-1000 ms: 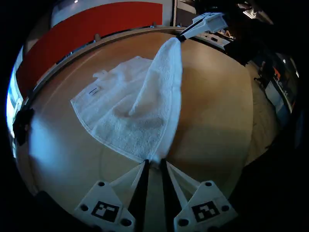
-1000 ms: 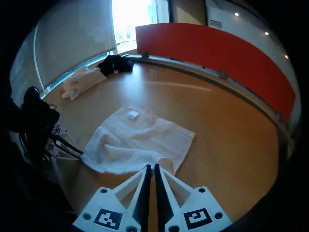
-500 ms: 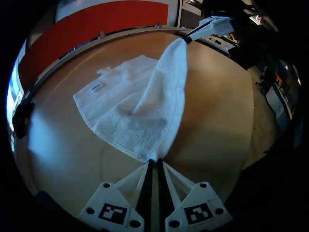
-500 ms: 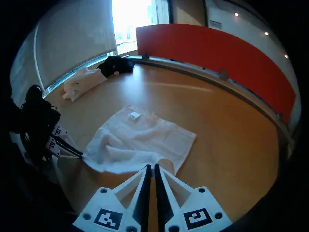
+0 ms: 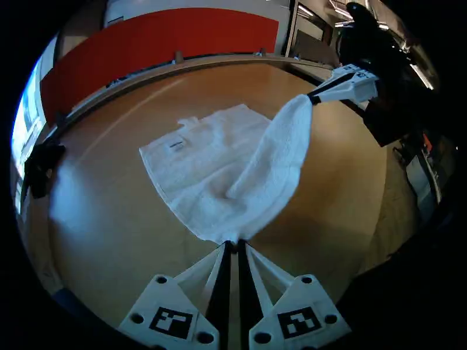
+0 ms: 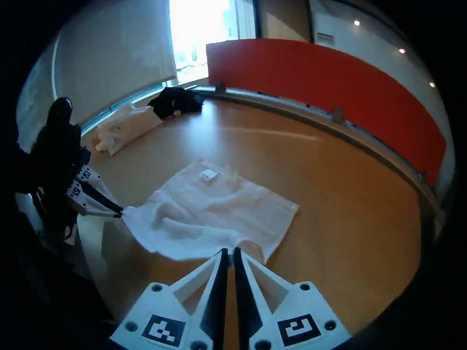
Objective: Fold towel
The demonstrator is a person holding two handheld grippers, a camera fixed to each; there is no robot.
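Left gripper view: the left gripper [image 5: 232,242] is seen w/ fingers drawn narrow, one corner of the white towel [image 5: 216,169] pinched btwn them just above the table [image 5: 105,233]. Farther off, the right gripper [image 5: 313,98] is seen clamped on the neighbouring corner, held higher, so the edge btwn the two corners hangs as a sagging band clear of the wood. The rest of the towel is spread flat near the middle of the table, its label [image 5: 175,144] facing up on the part toward the red panel [image 5: 163,41].

Right gripper view: the right gripper [image 6: 229,252] is shown w/ fingers almost together and cloth at the tips; the pinch itself is read more clearly from the other camera. The left gripper [image 6: 119,213] is seen at the left, tips on its towel corner.

Step in hand, as judged: first fold, w/ one edge lifted but not yet carried over.

Next move, as judged:
- Both corners should be carried together across the flat part toward the opposite edge.
- Heights should be matched and the slack taken up, e.g. by the grippers being drawn slightly apart, so no cloth is dragged or bunched underneath.
- Corners are to be lined up w/ the far corners before anything is lowered or let go.
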